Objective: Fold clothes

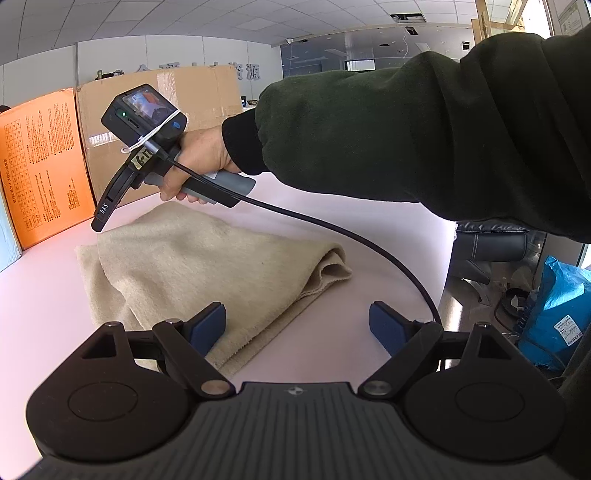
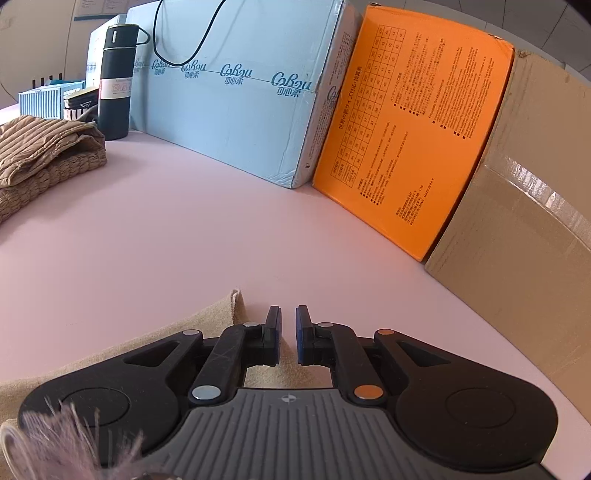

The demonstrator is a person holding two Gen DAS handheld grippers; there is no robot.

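We see a beige folded garment (image 1: 192,266) lying on the pink table (image 1: 369,236). Our left gripper (image 1: 297,326) gapes wide over its near edge, holding nothing. Our right gripper (image 2: 288,334), nearly closed and empty, hangs tilted downward above its far corner.

A pale pink table (image 2: 155,221) is backed by a row of boxes: a light blue box (image 2: 236,92), an orange box (image 2: 410,147) and a brown carton (image 2: 524,206). A black flask (image 2: 116,81) stands by the blue one. Overhead is a white tiled ceiling (image 1: 207,18), with a dark chair (image 1: 491,240) and blue bag (image 1: 557,317) on the floor.
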